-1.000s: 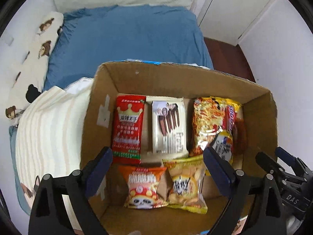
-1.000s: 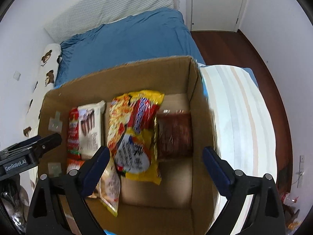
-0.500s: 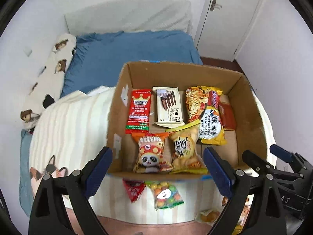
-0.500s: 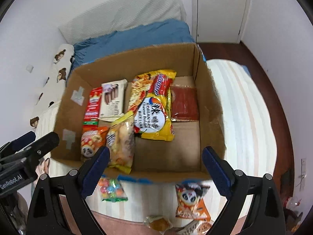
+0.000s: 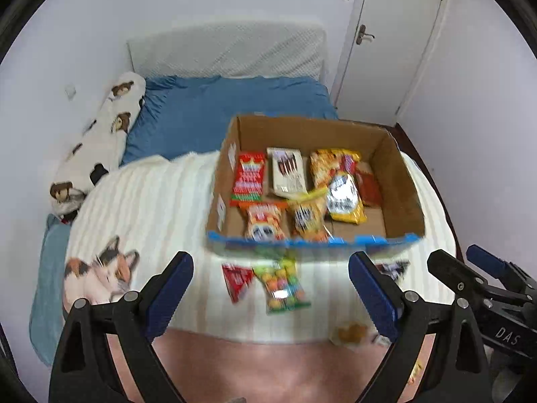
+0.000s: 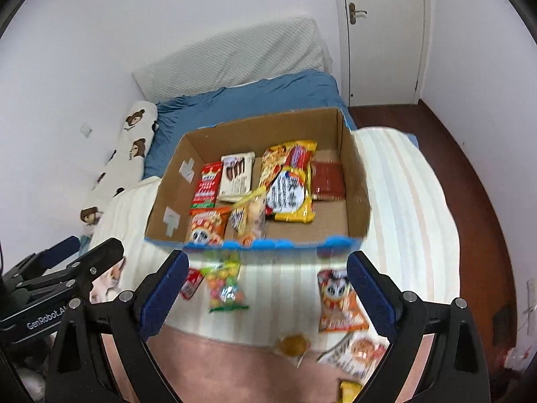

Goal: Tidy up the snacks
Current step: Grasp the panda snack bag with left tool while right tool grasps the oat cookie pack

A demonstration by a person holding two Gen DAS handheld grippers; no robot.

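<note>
the left gripper (image 5: 271, 288) stands wide open with nothing between its blue pads (image 5: 169, 287), touching nothing. it hangs above the near edge of the bed, tilted steeply downward toward the striped blanket (image 5: 151, 201). just beyond its fingertips, on the blanket, lie a red triangular packet (image 5: 239, 280) and, touching it on the right, a clear bag of coloured candies (image 5: 283, 285); a small orange-filled wrapper (image 5: 349, 333) sits nearer, by the right finger. farther off sits the cardboard box (image 5: 401, 181) with its blue-taped front rim; inside, from left to right, are a red packet (image 5: 247, 178), a white biscuit pack (image 5: 288, 173), and a yellow noodle bag (image 5: 339, 184), with two orange snack bags in front of them.

the right gripper (image 6: 265, 290) is likewise spread wide and empty, its pads (image 6: 161, 294) clear of everything, and it also points down at a steep angle over the blanket's near edge. the candy bag (image 6: 224, 287) lies just inside its left finger, and an orange panda-print snack bag (image 6: 337, 302) lies just inside its right finger. a round yellow-wrapped snack (image 6: 293, 345) and a blurred pale packet (image 6: 357, 352) lie nearer, at the blanket's edge. the box (image 6: 355, 181) sits just beyond both fingertips.
</note>
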